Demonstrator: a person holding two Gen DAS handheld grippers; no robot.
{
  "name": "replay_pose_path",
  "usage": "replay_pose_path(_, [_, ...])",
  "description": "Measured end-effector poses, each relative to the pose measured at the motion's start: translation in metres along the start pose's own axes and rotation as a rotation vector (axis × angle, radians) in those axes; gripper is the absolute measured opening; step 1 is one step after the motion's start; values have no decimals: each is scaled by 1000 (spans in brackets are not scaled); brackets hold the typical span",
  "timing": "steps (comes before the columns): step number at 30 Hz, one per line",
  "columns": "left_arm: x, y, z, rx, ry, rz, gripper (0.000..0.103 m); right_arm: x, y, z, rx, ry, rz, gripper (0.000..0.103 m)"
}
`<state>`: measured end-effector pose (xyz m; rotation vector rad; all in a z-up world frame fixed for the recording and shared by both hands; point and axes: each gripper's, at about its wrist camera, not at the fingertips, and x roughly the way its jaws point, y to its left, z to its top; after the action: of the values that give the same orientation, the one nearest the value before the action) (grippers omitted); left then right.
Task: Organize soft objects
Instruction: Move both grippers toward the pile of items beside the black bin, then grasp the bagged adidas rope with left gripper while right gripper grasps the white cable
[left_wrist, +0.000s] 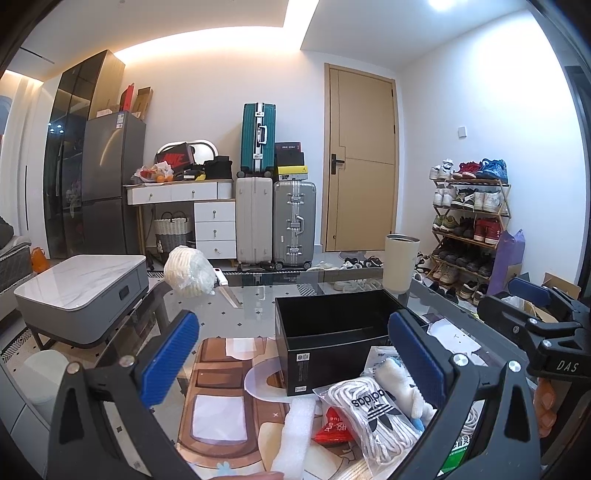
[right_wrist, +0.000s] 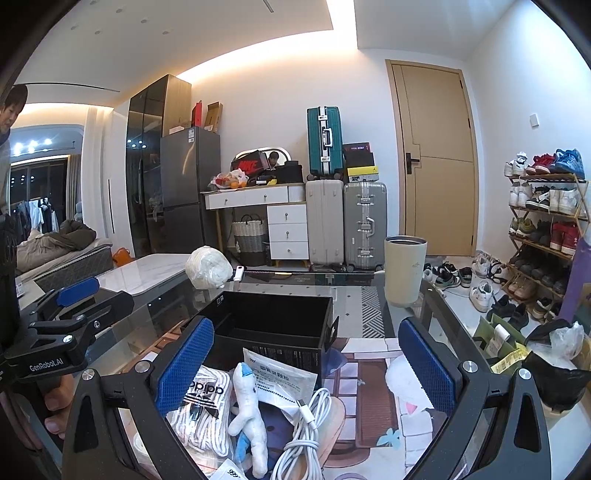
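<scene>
A small heap of soft things lies on a glass table (right_wrist: 369, 284), just in front of an open black box (right_wrist: 273, 325). In the heap are a clear bag of white laces (right_wrist: 201, 410) printed with a sports logo, a white and blue plush toy (right_wrist: 247, 417) lying on top, a coiled white cable (right_wrist: 306, 432), a flat white sachet (right_wrist: 284, 376), a strip of white foam (left_wrist: 295, 439) and a red packet (left_wrist: 332, 428).

The right gripper (right_wrist: 306, 365) hangs over the heap with its blue-padded fingers spread wide and nothing between them. The left gripper (left_wrist: 291, 358) hovers just to the left of it, also spread wide and holding nothing.

Further back on the table stand a cream cylindrical cup (right_wrist: 404, 271) to the right and a bagged white bundle (right_wrist: 208, 267) to the left. Behind the table are suitcases (right_wrist: 345, 218), a door (right_wrist: 436, 158) and a shoe rack (right_wrist: 546, 229).
</scene>
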<state>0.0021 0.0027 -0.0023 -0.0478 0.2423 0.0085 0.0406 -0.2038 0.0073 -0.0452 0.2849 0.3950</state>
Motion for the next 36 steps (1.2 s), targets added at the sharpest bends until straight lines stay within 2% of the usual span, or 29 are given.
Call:
replay_pose_path(8, [2,-2,1,2,6,-34,103,-2,-3,0,-4,-9,-28,102])
replay_pose_path(12, [8,-3,2,15,31,-123,103,-4,-11,2,35,12,-69,102])
replay_pose_path(16, [21,-6,0,9,89,-157,103,-12,-21,9,71,45,-146,102])
replay_pose_path(19, [38,-14,5,5,194,-202,103,-13,-26,20,97,127,-141,102])
replay_pose_path(21, [50,-22,11,20,287,-236,103,-8,-30,25,104,217,-136,102])
replay_pose_path(25, [60,-32,15,36,396,-276,103,2,-42,21,165,358,-115,102])
replay_pose_path(28, [69,-41,9,70,546,-301,103,13,-47,14,209,460,-102,102])
replay_pose_path(30, [72,-50,3,99,627,-361,103,22,-44,9,195,530,-93,102])
replay_pose_path(34, [64,-65,-6,156,689,-379,103,40,-39,-5,167,619,-78,100])
replay_pose_path(36, [62,-73,-11,187,717,-368,102,50,-36,-14,166,663,-67,91])
